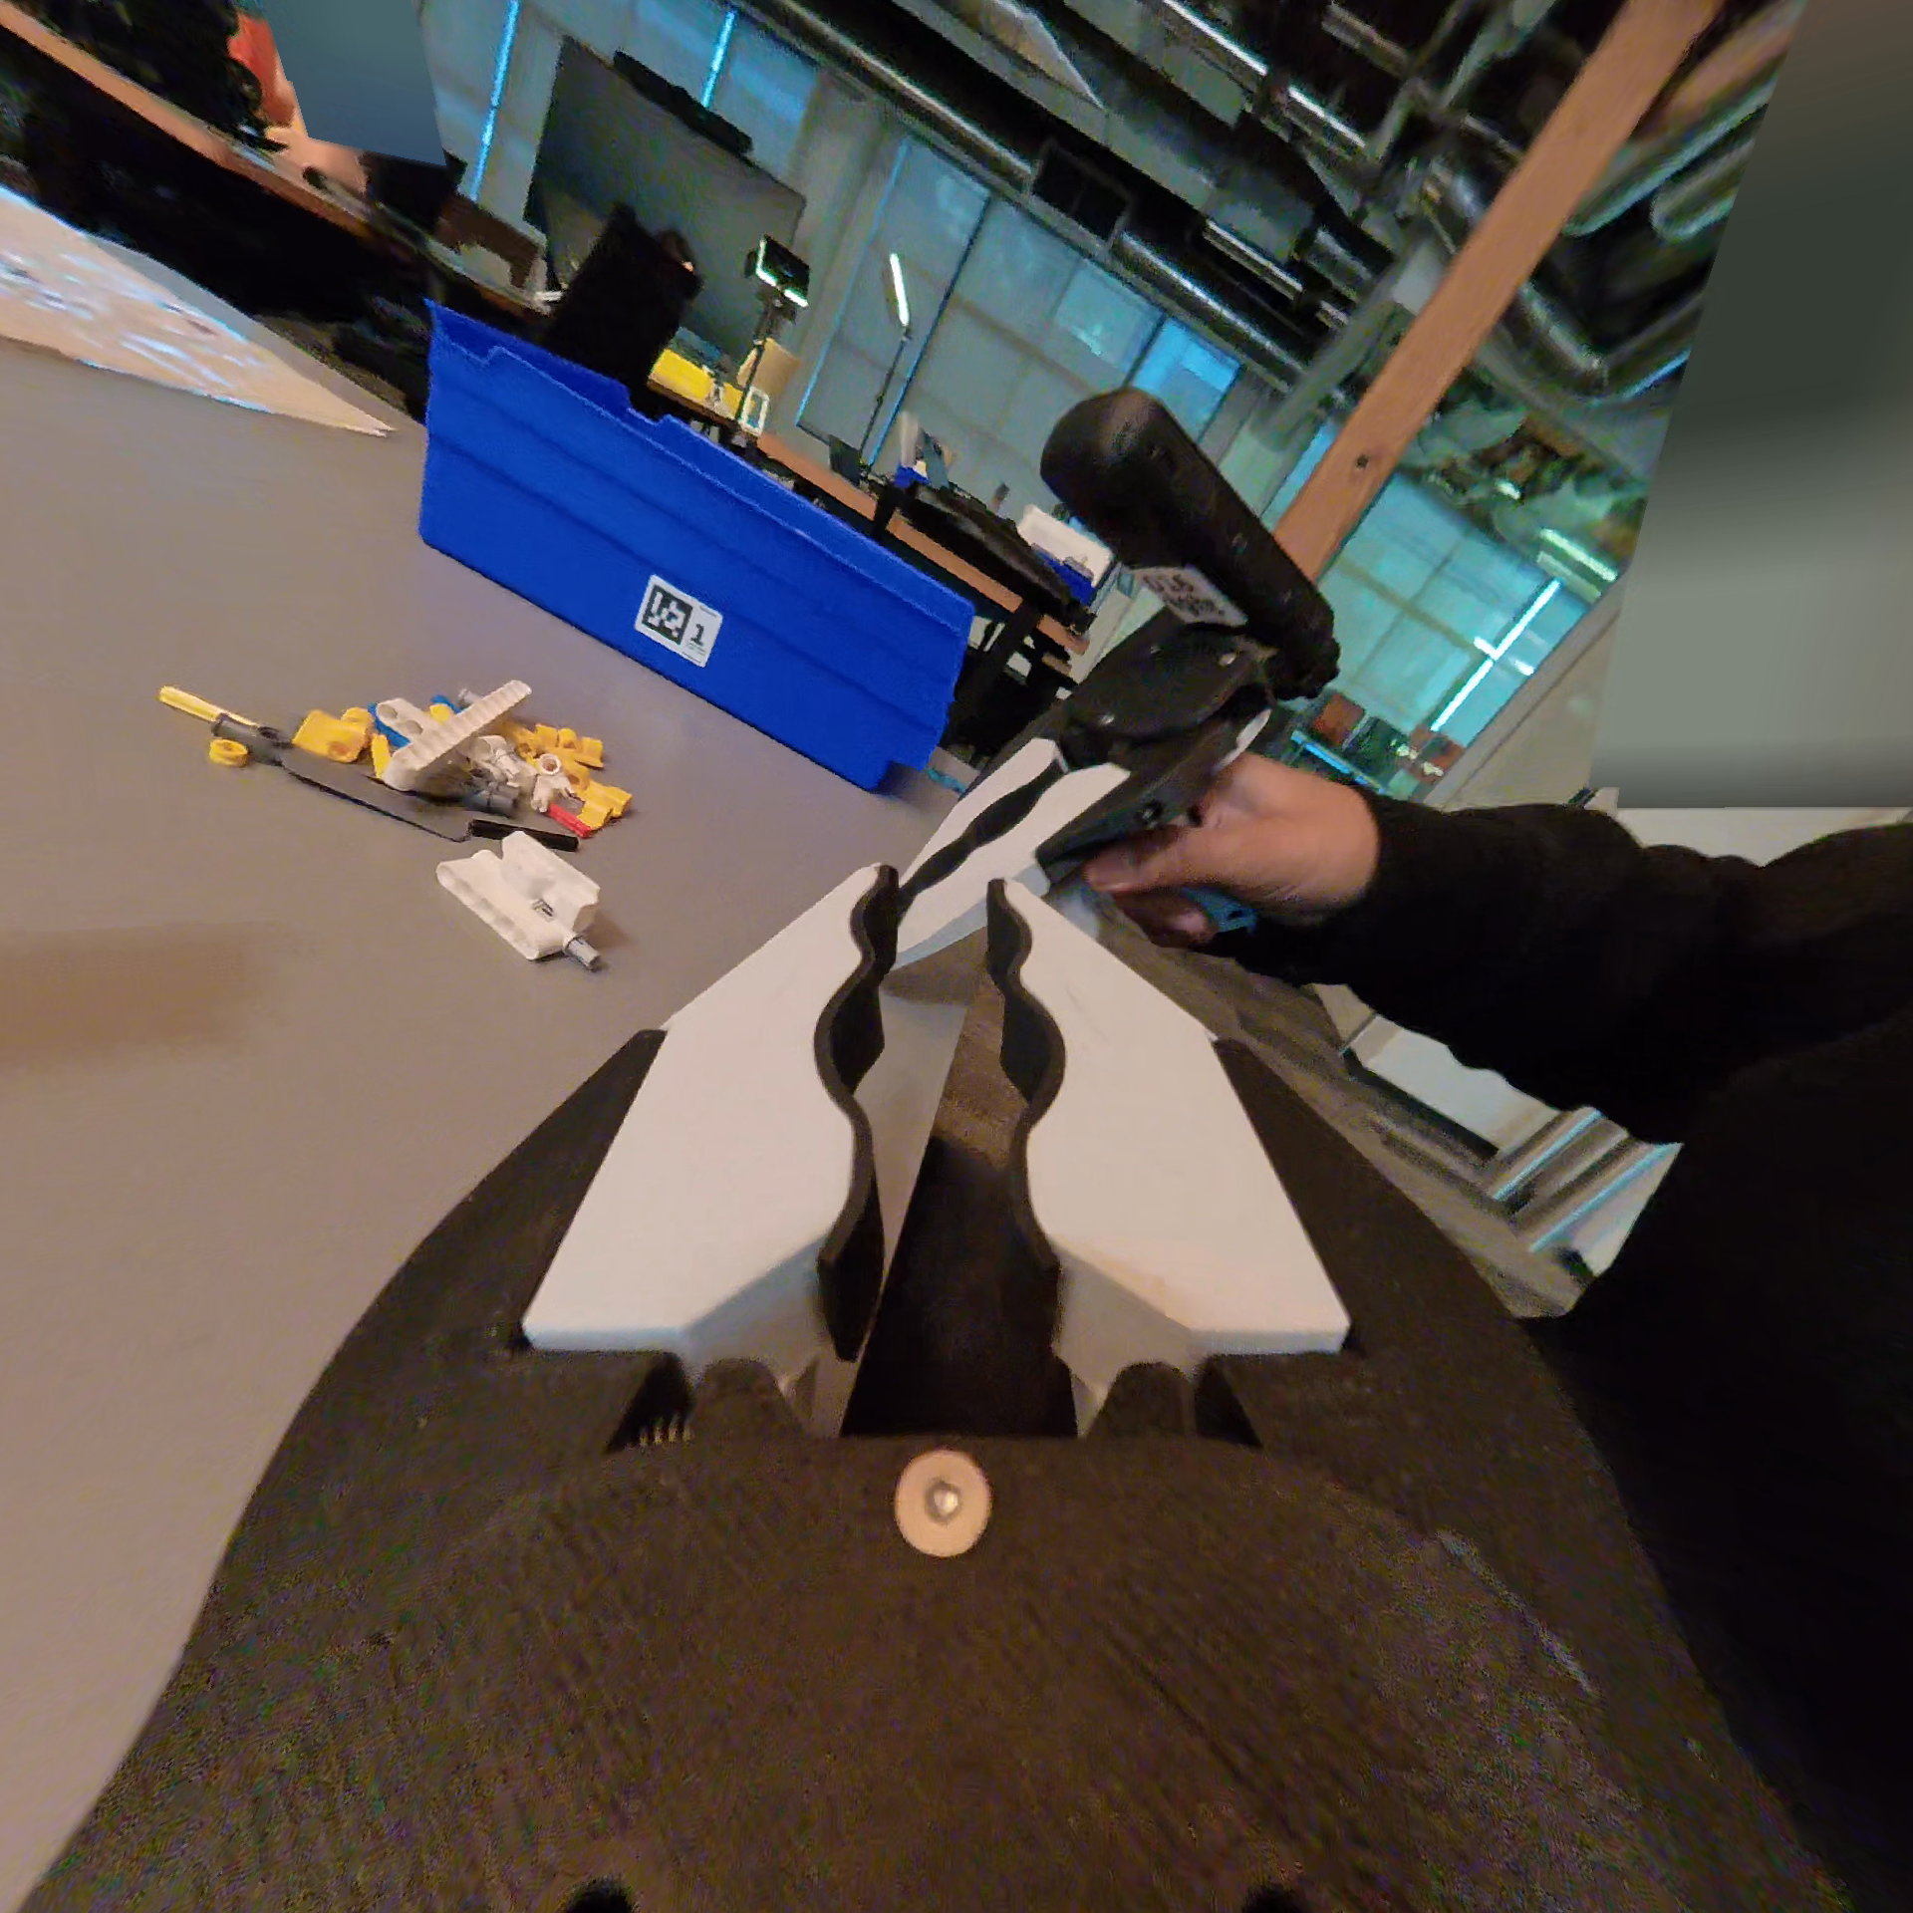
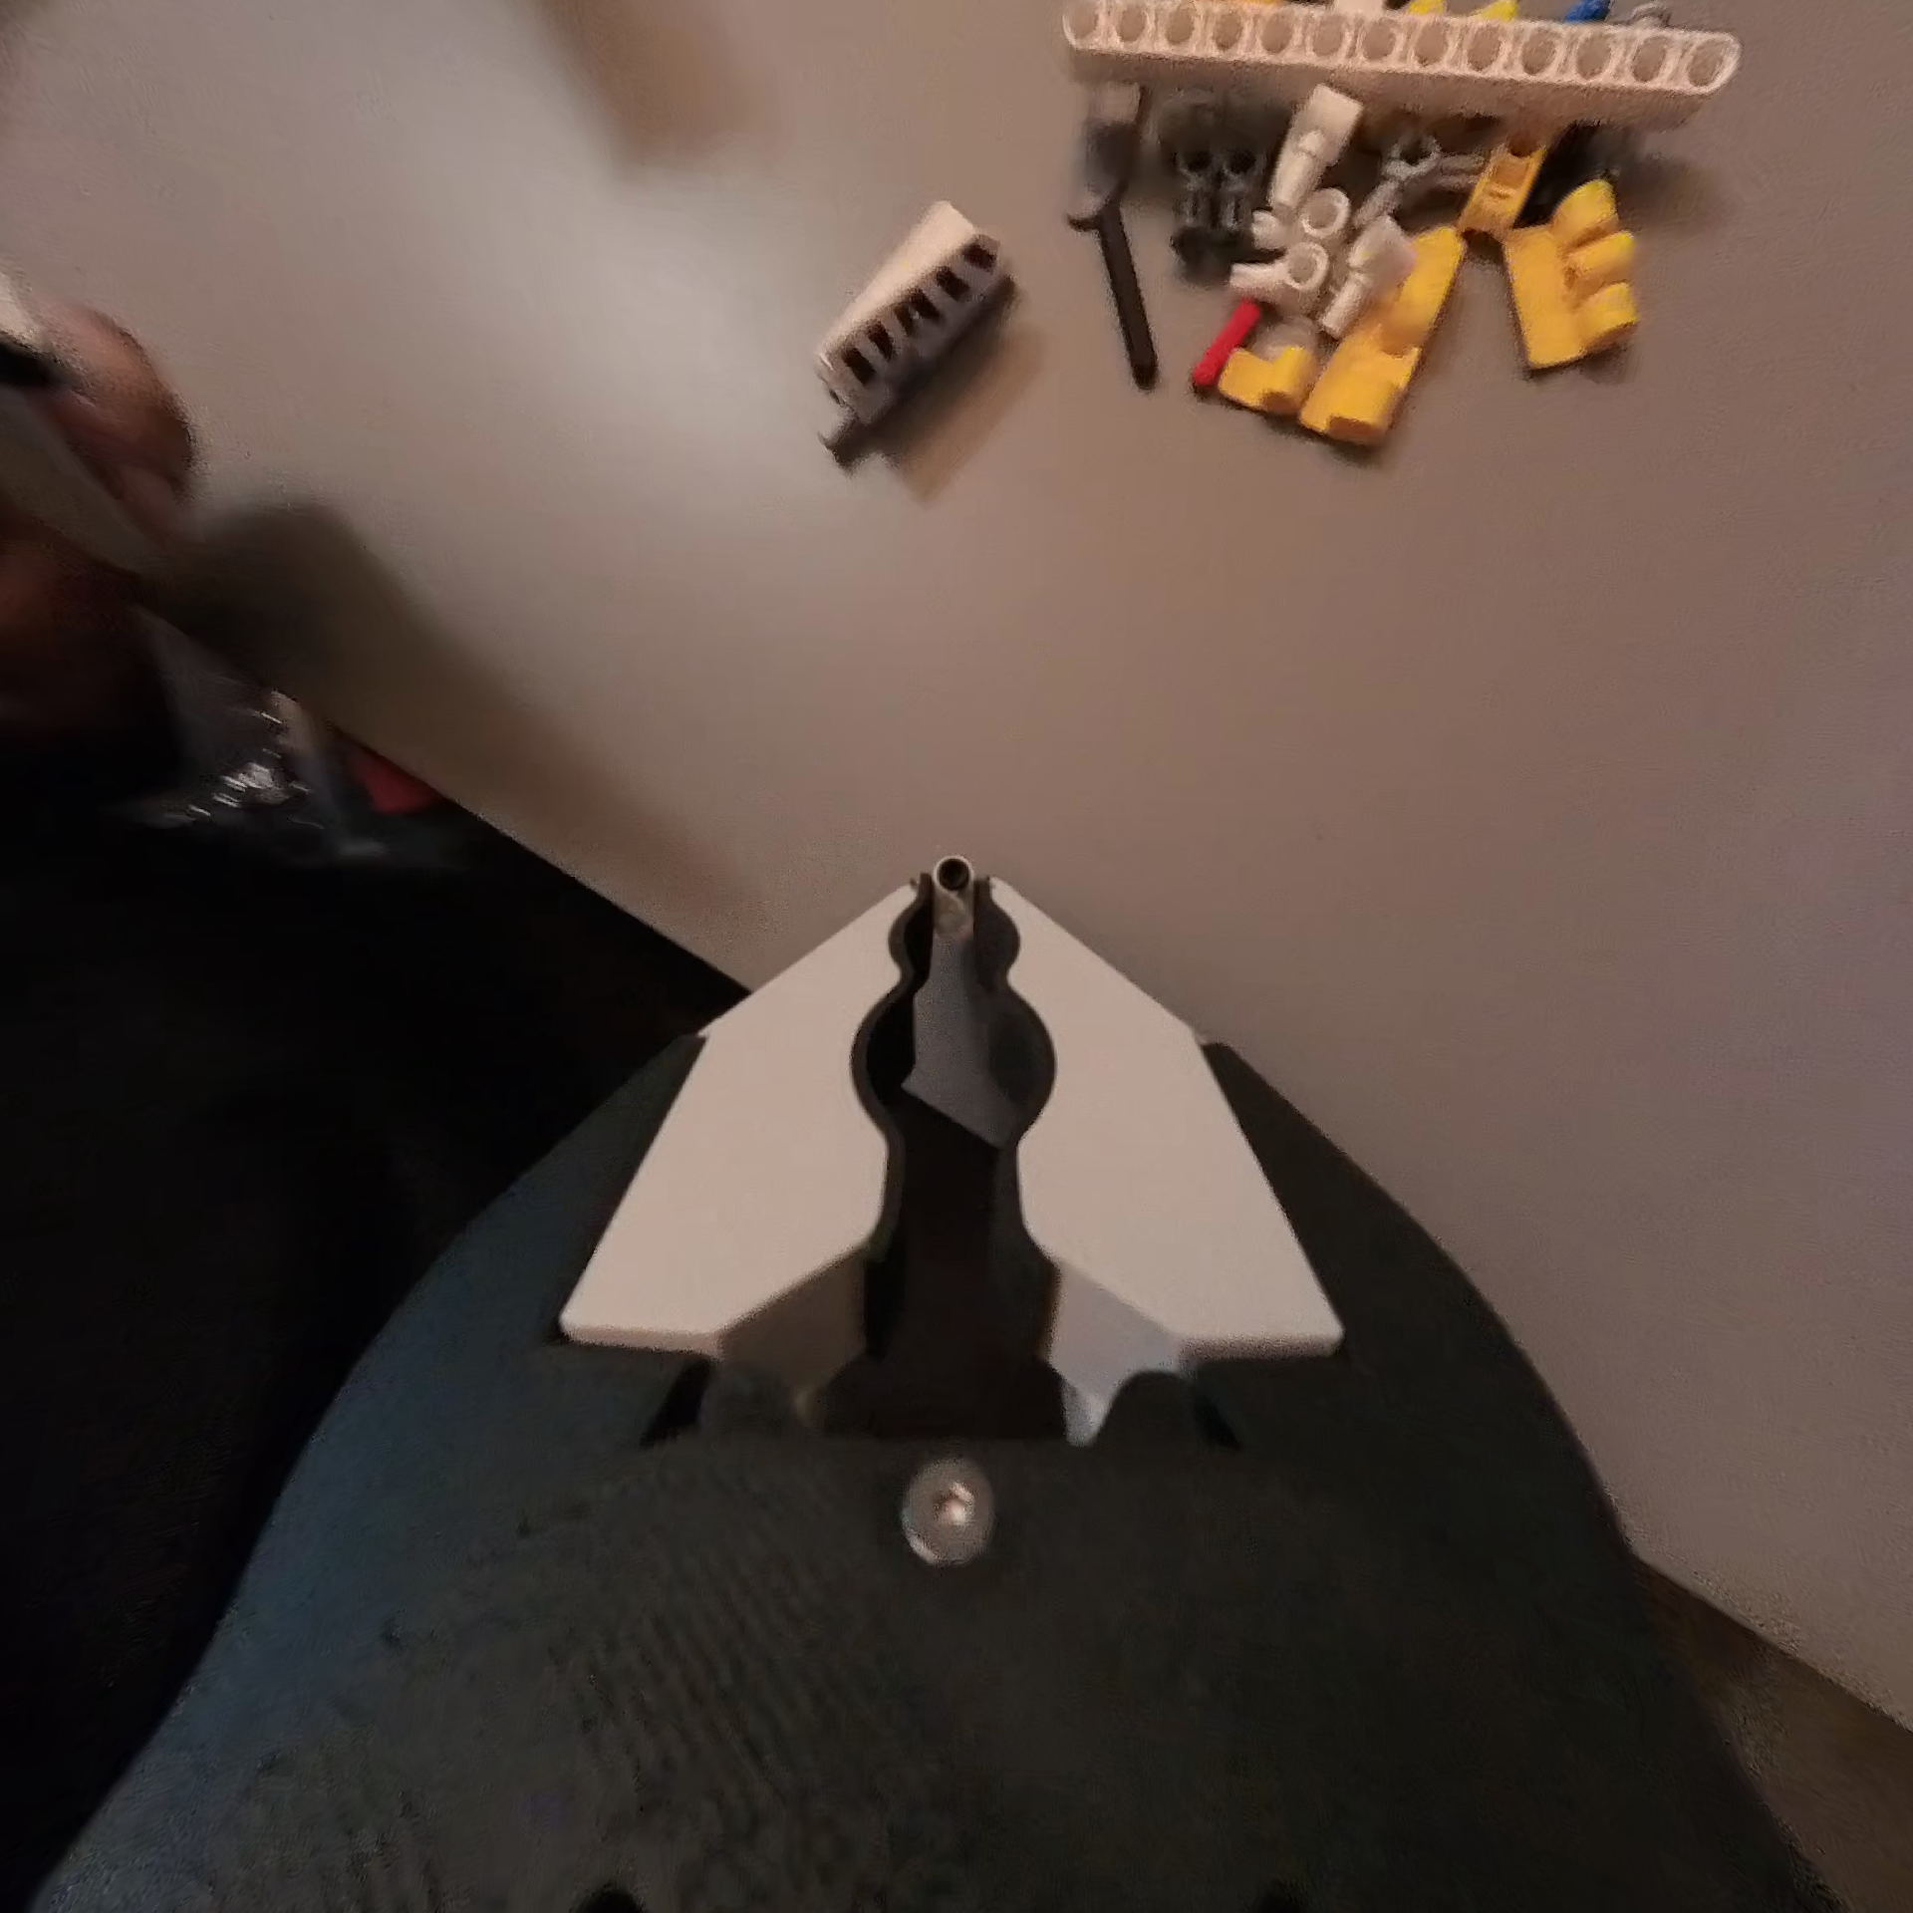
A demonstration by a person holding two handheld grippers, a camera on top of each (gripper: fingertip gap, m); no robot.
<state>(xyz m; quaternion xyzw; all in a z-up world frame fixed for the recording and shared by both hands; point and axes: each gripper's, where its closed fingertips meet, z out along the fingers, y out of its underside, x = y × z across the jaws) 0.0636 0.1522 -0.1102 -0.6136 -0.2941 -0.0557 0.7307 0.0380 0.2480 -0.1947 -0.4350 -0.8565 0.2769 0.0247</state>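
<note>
Two tools hang over the grey surface: the right tool pinches a small pale tubular pin at its tips, the left tool stands narrowly parted on nothing, with a white ribbed block and a pile of yellow and white building pieces lying near a blue bin.

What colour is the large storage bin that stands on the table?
Blue. The bin shows best in the left wrist view, behind the loose parts.
</note>
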